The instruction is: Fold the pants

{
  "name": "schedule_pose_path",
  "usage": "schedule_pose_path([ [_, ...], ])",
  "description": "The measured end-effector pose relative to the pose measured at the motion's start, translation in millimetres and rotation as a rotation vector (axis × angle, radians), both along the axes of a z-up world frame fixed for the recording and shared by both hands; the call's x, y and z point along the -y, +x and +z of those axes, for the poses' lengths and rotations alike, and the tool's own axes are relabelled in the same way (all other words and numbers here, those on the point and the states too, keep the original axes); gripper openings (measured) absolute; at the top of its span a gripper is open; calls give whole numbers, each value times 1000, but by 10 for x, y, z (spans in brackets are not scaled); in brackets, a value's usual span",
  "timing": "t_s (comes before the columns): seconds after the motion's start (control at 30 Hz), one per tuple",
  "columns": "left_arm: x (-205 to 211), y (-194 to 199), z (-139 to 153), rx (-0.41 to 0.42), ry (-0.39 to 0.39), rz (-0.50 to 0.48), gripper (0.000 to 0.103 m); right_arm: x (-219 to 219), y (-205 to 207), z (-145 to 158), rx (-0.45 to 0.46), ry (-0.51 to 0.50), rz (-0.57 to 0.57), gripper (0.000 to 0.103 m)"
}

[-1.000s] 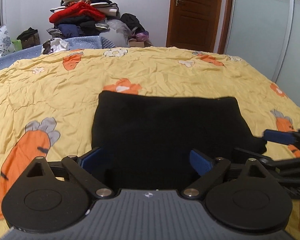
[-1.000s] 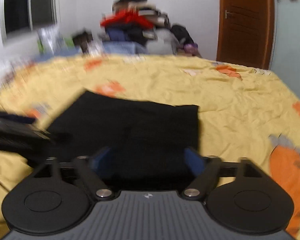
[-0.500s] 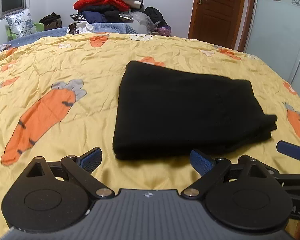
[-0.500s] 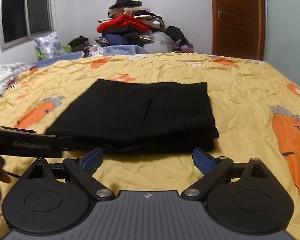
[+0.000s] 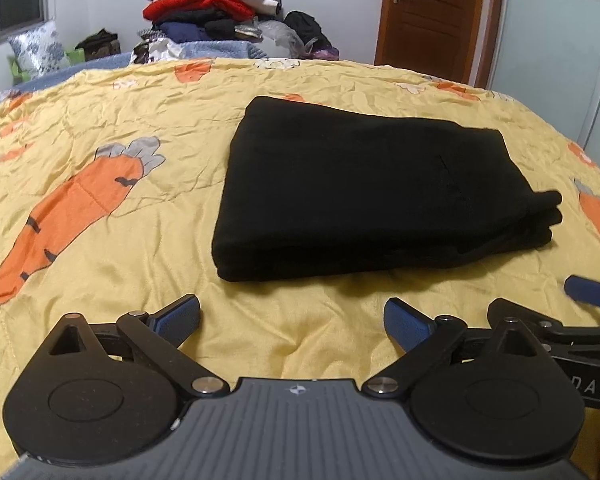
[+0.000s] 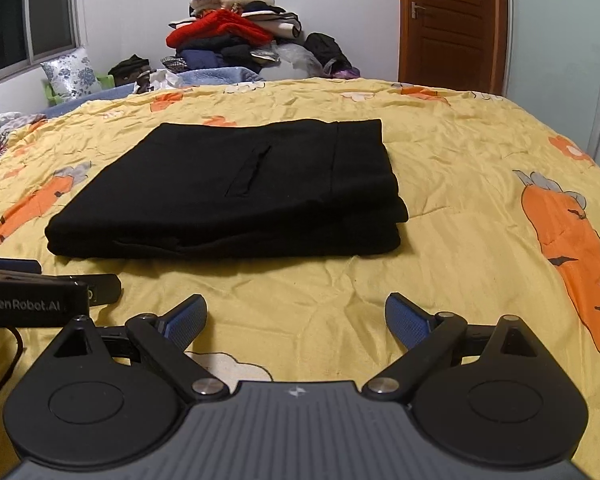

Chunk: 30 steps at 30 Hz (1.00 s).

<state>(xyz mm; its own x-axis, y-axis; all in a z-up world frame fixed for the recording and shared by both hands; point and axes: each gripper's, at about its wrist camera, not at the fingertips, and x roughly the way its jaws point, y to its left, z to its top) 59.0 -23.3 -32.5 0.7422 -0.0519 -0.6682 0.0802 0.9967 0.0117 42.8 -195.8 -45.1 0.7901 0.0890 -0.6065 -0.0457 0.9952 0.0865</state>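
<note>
The black pants (image 5: 364, 188) lie folded into a flat rectangular stack on the yellow carrot-print bedspread (image 5: 112, 120); in the right wrist view the pants (image 6: 236, 192) show a pocket slit on top. My left gripper (image 5: 292, 318) hangs open just short of the stack's near edge, nothing between its blue pads. My right gripper (image 6: 296, 318) is also open and empty, a little back from the stack. Each gripper shows at the edge of the other's view: the right one (image 5: 592, 298) and the left one (image 6: 28, 280).
A heap of clothes (image 5: 216, 4) sits beyond the far side of the bed, with a floral pillow (image 6: 72, 74) by the window at left. A brown wooden door (image 6: 452, 20) and a pale wardrobe panel (image 5: 556, 48) stand at the right.
Both grippers have pulled back from the pants toward the near side of the bed. A second ago their pads were over the stack's near edge; now bare bedspread lies between.
</note>
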Motion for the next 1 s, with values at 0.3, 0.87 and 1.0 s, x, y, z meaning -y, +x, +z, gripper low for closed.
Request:
schedule_pose_path([
  [0.3,-3,-2,-54,29,1,7,103,-88,13,-33,-19,-53,0,103],
  [0.87,1,8,-64,30,4,17,103,-71,68,-32,-22,-48,-1,103],
  [1.0,0,11,-63,30,4,16,103,-72,66,-33,-22,-48,-2,103],
])
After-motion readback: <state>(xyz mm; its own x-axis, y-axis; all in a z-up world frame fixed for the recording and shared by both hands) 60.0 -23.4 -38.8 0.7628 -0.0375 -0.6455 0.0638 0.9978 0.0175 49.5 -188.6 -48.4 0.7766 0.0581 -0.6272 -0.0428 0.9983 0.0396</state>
